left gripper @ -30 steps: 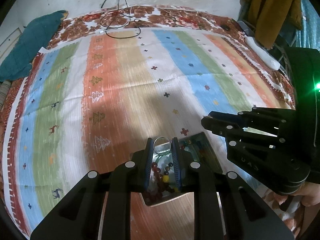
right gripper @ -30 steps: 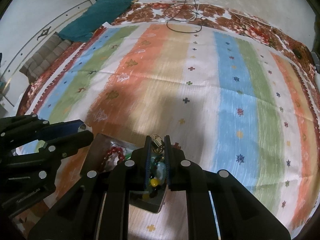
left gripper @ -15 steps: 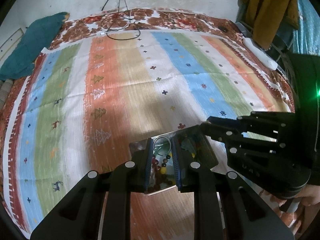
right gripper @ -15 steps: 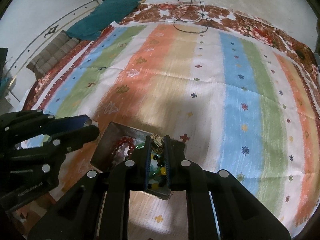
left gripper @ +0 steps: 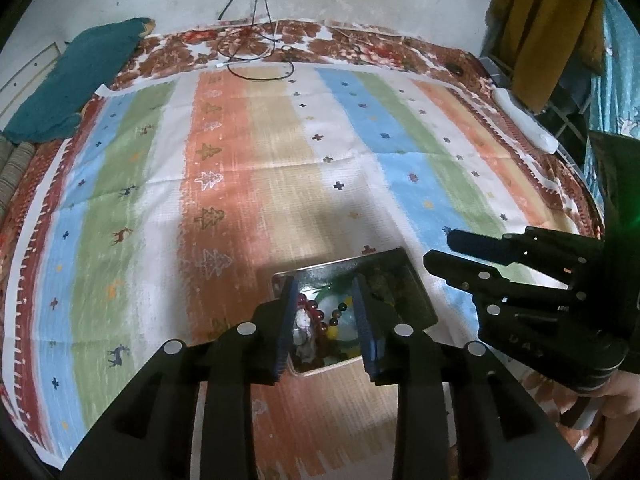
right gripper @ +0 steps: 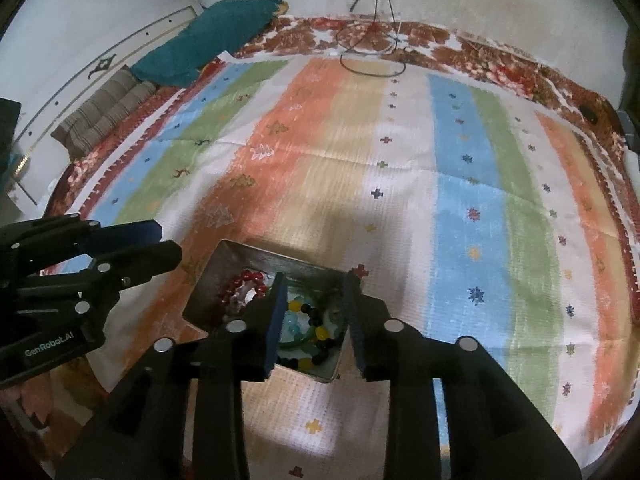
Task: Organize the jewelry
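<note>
Black left tongs (left gripper: 326, 322) and right tongs (right gripper: 316, 320), both spread wide and empty, hover over a rectangular metal tray (right gripper: 208, 300) of beaded bracelets (right gripper: 248, 280) at six o'clock on the striped cloth (right gripper: 400, 180).

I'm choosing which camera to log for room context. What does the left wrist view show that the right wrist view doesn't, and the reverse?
Left wrist only: a mustard-yellow garment hanging at the far right, with a white object on the bed edge below it. Right wrist only: a striped cushion beside the bed, and red beads seen clearly. Both: the metal tray of jewelry, the striped blanket, the teal cloth, the black cable, and each other's open gripper.
</note>
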`<action>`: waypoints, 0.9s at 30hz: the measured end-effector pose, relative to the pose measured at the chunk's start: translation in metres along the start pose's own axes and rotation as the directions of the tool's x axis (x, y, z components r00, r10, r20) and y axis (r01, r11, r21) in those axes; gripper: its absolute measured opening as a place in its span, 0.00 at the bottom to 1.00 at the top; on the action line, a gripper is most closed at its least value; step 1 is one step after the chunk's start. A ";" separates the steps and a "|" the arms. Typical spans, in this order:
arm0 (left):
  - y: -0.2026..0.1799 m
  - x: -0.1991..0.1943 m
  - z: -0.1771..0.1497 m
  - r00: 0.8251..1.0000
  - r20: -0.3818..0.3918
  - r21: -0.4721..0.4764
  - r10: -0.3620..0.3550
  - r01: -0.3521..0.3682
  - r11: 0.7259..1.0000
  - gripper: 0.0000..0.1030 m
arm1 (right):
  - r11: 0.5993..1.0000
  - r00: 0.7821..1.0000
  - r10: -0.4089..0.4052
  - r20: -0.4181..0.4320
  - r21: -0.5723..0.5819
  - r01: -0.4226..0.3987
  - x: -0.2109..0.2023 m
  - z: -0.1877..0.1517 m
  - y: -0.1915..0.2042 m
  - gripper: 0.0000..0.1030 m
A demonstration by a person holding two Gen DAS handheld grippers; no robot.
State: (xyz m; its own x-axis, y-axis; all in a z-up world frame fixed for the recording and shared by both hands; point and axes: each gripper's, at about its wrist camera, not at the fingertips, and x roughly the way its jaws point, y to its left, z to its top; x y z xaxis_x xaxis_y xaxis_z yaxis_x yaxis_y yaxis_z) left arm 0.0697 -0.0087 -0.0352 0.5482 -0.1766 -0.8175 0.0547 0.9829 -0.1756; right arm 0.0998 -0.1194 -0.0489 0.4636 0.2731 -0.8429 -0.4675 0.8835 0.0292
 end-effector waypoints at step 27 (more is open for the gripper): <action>-0.001 -0.060 -0.038 0.994 0.096 -0.012 -0.058 0.060 0.998 0.72 | 0.999 0.991 -0.042 0.126 -0.027 0.046 -0.067 -0.033 0.011 0.78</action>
State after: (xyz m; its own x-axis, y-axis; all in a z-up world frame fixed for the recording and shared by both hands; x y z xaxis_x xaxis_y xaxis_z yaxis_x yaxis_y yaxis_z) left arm 0.0056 -0.0007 -0.0070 0.6217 -0.2279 -0.7494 0.0776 0.9699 -0.2306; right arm 0.0389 -0.1406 -0.0096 0.5742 0.2813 -0.7689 -0.4659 0.8845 -0.0244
